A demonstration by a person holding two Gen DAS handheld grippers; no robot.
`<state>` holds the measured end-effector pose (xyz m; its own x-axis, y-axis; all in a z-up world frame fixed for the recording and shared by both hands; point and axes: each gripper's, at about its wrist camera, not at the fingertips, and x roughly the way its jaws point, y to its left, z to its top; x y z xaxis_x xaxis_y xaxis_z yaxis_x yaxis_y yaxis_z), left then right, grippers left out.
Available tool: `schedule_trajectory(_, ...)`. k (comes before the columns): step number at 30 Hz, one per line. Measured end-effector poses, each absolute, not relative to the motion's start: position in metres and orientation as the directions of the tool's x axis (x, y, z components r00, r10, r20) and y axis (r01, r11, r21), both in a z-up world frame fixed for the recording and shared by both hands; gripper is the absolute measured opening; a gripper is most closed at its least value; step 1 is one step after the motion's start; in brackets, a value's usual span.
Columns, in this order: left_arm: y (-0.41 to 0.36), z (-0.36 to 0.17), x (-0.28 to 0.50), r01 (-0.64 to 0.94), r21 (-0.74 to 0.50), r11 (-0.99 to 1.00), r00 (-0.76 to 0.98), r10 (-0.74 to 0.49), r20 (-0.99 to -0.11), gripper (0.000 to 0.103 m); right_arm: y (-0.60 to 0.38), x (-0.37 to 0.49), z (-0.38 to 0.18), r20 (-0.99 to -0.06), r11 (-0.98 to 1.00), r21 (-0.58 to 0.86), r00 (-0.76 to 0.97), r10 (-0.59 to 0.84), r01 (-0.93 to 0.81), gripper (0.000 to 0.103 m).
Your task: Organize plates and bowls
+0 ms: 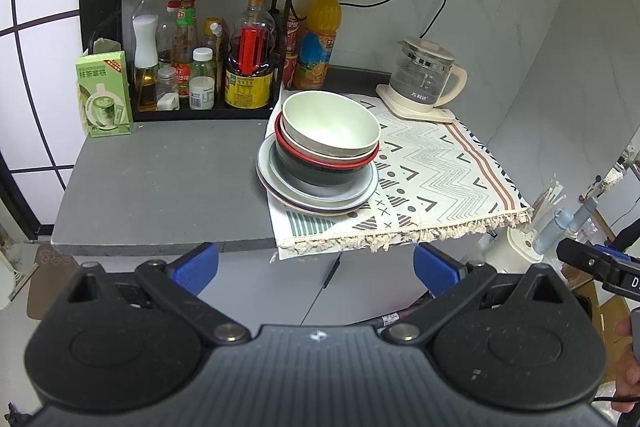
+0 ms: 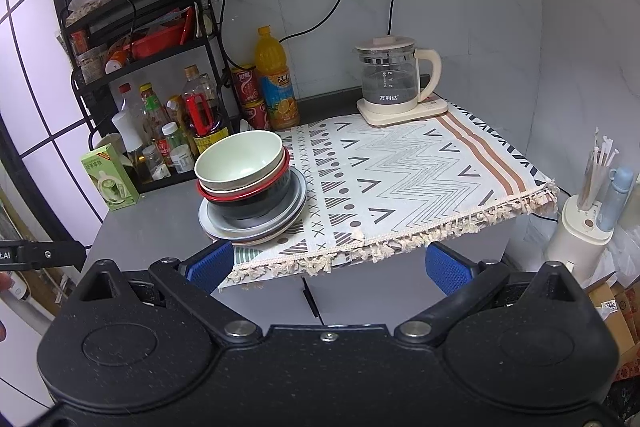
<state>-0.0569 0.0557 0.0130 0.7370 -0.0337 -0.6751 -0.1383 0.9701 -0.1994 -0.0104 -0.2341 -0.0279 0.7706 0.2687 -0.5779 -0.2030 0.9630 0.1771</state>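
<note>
A stack of dishes stands at the left edge of the patterned cloth [image 1: 440, 167] [image 2: 400, 179]. A pale green bowl [image 1: 330, 123] [image 2: 240, 159] tops it, nested in a red-rimmed bowl [image 1: 320, 157] [image 2: 240, 191] and a dark bowl [image 1: 320, 175] [image 2: 252, 207]. Grey plates [image 1: 316, 197] [image 2: 256, 227] lie underneath. My left gripper [image 1: 316, 267] is open, held off the counter's front edge, nothing between its blue pads. My right gripper [image 2: 330, 265] is also open and empty, just short of the cloth's fringe.
A black rack [image 1: 192, 39] [image 2: 140, 67] full of sauce bottles stands at the back left, with a green carton [image 1: 104, 95] [image 2: 110, 181] beside it. An orange juice bottle [image 1: 318, 39] [image 2: 276, 83] and a glass kettle [image 1: 426, 75] [image 2: 394, 79] stand at the back.
</note>
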Motion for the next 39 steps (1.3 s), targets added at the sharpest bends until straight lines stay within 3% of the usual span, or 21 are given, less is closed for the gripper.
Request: schedule_trajectory(39, 0.0516, 0.0138, -0.0552, -0.101, -0.172, 0.98, 0.734, -0.043, -0.677, 0.103, -0.2302, -0.0144, -0.0241, -0.575, 0.964, 0.167, 0.774, 0.265, -0.206, 0.103)
